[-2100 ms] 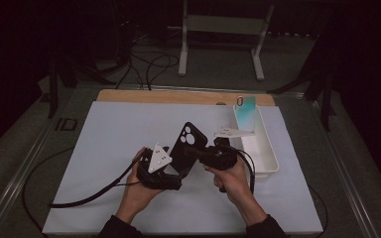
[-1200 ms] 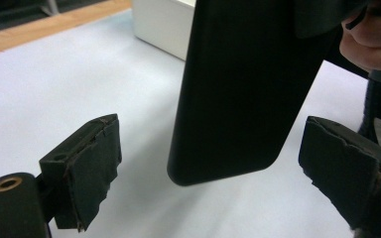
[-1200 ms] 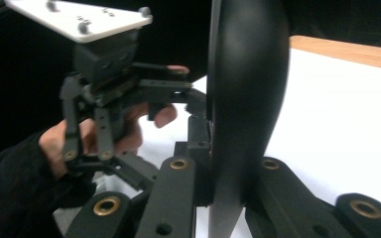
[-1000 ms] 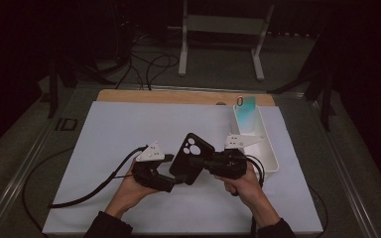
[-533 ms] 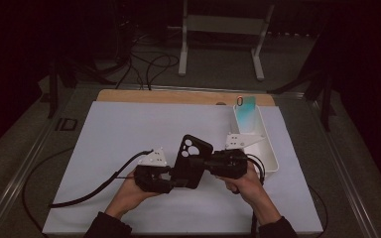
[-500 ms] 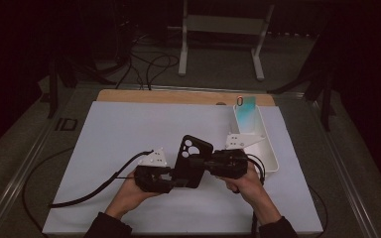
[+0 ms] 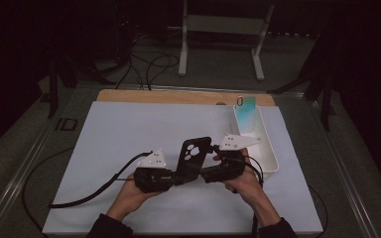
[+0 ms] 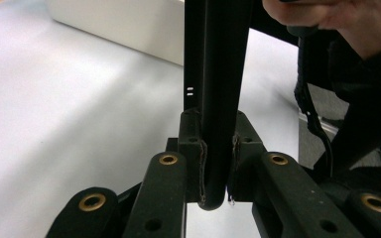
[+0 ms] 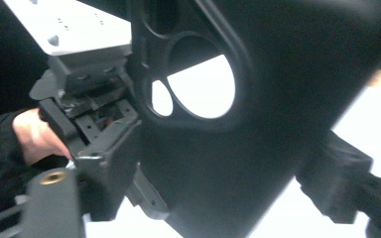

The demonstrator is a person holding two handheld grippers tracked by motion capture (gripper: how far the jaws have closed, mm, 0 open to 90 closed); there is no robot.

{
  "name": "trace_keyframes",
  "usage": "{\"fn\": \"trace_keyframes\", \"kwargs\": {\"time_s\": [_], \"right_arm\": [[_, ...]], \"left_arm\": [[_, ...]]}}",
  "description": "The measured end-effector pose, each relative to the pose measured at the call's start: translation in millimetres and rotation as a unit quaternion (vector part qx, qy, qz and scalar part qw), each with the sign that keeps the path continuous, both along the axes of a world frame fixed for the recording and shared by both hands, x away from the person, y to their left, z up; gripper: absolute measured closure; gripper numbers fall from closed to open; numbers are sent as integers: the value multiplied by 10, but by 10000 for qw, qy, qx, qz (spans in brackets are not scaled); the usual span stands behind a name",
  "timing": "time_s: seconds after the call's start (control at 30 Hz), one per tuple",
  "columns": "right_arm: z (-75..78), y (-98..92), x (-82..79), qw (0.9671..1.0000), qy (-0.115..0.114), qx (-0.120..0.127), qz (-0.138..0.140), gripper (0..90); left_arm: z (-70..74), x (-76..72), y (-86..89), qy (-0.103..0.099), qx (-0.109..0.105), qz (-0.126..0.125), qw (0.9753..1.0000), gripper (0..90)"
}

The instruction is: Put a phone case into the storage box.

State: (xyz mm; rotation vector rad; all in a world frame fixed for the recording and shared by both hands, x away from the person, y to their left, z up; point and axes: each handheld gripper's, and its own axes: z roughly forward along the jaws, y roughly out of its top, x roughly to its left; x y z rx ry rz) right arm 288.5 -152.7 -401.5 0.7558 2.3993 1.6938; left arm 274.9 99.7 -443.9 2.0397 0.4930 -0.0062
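A black phone case [image 7: 194, 153] with round camera holes is held above the white mat between my two grippers. My left gripper [image 7: 181, 176] comes in from the left and is shut on the case's lower edge. In the left gripper view the case's thin edge [image 8: 218, 74] stands upright, pinched between the pads of that gripper [image 8: 217, 168]. My right gripper [image 7: 204, 174] faces it from the right. In the right gripper view the back of the case [image 9: 258, 148] is very close, my jaws stand wide apart on either side of it, and the left gripper [image 9: 99, 134] clamps its far edge.
A white tray [image 7: 270, 158] lies to the right of my right hand, with a teal card [image 7: 245, 111] at its far end. The white mat [image 7: 129, 134] covers the table, with a wooden strip [image 7: 154, 95] behind it. A black cable [image 7: 89, 193] trails left from the left gripper.
Both hands have come lower and slightly nearer the person. The two grippers have levelled out to face each other. The case has tipped from steeply upright to a lower lean.
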Motion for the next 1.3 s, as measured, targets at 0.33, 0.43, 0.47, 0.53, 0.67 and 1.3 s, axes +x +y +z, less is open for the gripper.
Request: {"fn": "trace_keyframes", "kwargs": {"time_s": [0.33,0.43,0.47,0.53,0.67,1.3], "right_arm": [[34,-100,27,9979,238,203,-570,98],[67,-93,8,9969,307,319,-658,86],[80,-89,1,9966,310,326,-685,81],[92,-84,-6,9965,298,315,-712,81],[156,-32,-35,9954,267,318,-861,75],[164,317,56,9857,443,315,-1596,101]], "left_arm": [[-15,20,7,-28,131,389,9992,807],[-21,23,2,-21,177,438,9989,807],[-23,23,1,-16,185,445,9988,807],[-23,23,1,-16,185,445,9988,807],[-28,28,-5,-34,250,513,9984,807],[-43,-8,-61,-37,219,507,9985,810]]}}
